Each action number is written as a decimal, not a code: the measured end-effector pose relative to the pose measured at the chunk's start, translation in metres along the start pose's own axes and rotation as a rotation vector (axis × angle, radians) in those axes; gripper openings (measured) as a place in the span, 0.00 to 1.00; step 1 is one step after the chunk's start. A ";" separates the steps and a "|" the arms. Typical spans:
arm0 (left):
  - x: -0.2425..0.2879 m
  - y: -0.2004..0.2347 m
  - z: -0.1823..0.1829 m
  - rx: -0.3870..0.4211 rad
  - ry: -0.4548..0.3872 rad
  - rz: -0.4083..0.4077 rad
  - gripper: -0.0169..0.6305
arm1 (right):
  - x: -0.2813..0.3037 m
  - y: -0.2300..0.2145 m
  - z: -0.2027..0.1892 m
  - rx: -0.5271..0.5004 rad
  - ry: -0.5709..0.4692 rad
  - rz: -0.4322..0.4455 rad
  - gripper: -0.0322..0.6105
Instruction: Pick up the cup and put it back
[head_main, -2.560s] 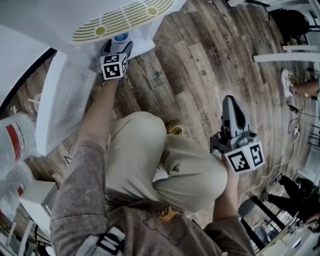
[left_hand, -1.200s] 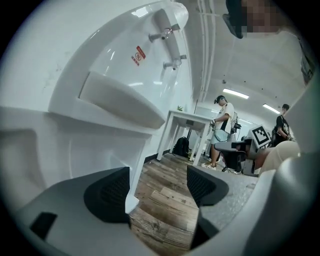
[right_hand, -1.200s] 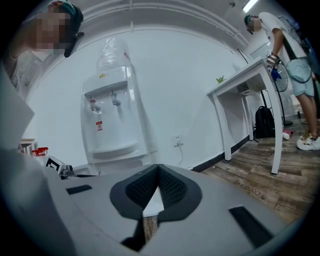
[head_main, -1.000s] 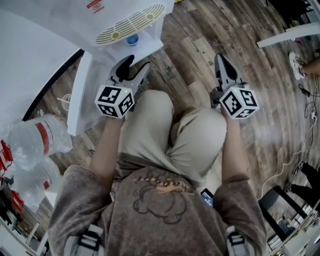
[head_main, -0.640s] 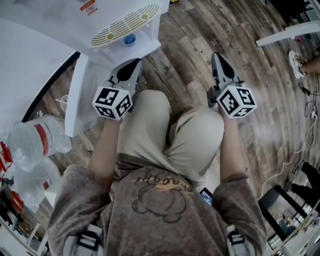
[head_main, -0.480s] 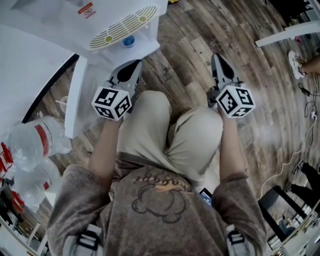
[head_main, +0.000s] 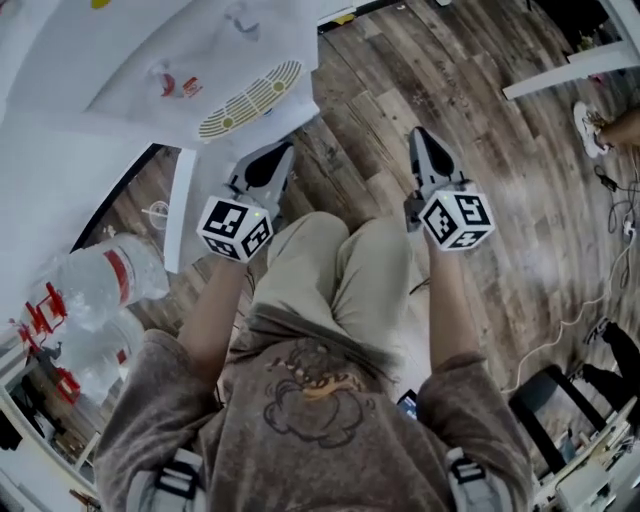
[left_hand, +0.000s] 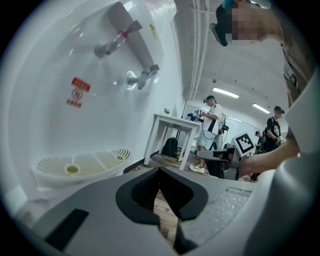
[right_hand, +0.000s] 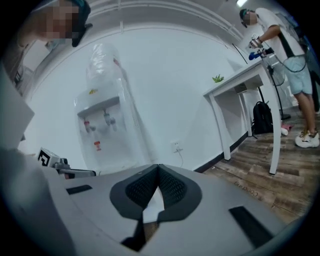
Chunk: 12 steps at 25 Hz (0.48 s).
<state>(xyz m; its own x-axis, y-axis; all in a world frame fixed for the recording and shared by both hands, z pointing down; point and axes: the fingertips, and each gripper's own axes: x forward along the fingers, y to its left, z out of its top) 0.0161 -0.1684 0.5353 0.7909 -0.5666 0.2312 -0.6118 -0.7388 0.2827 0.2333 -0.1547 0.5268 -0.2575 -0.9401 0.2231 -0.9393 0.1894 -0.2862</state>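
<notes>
No cup shows in any view at this moment. The white water dispenser (head_main: 190, 70) stands at the top left, and its slotted drip tray (head_main: 250, 100) looks bare. My left gripper (head_main: 278, 152) hovers just in front of the tray, shut, with nothing between its jaws. In the left gripper view this gripper (left_hand: 160, 172) points past the drip tray (left_hand: 82, 165), under the taps (left_hand: 142, 77). My right gripper (head_main: 418, 135) is held level beside it over the wood floor, also shut and empty. In the right gripper view the right gripper (right_hand: 158, 167) faces the wall, with the dispenser (right_hand: 105, 130) at the left.
Large water bottles (head_main: 100, 285) lie at the left. The person's knees (head_main: 340, 270) sit below both grippers. A white table (left_hand: 172, 127) and standing people (left_hand: 210, 130) are farther back. A white table edge (head_main: 560, 75) and a cable (head_main: 570, 320) are at the right.
The left jaws, open a second ago, are now shut on nothing. Both grippers have risen. The blue cup seen on the drip tray earlier is no longer in sight.
</notes>
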 end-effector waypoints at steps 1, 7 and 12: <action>-0.006 -0.009 0.020 0.000 0.004 0.001 0.03 | -0.006 0.007 0.020 0.006 0.007 0.016 0.05; -0.034 -0.064 0.157 0.013 0.024 -0.018 0.03 | -0.050 0.059 0.141 -0.051 0.059 0.073 0.05; -0.059 -0.109 0.271 0.015 0.035 -0.040 0.03 | -0.090 0.101 0.248 -0.051 0.081 0.091 0.05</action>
<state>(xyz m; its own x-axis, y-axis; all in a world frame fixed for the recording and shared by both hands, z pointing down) 0.0390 -0.1530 0.2382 0.8140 -0.5234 0.2519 -0.5790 -0.7662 0.2789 0.2175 -0.1214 0.2461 -0.3582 -0.8926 0.2738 -0.9209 0.2894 -0.2611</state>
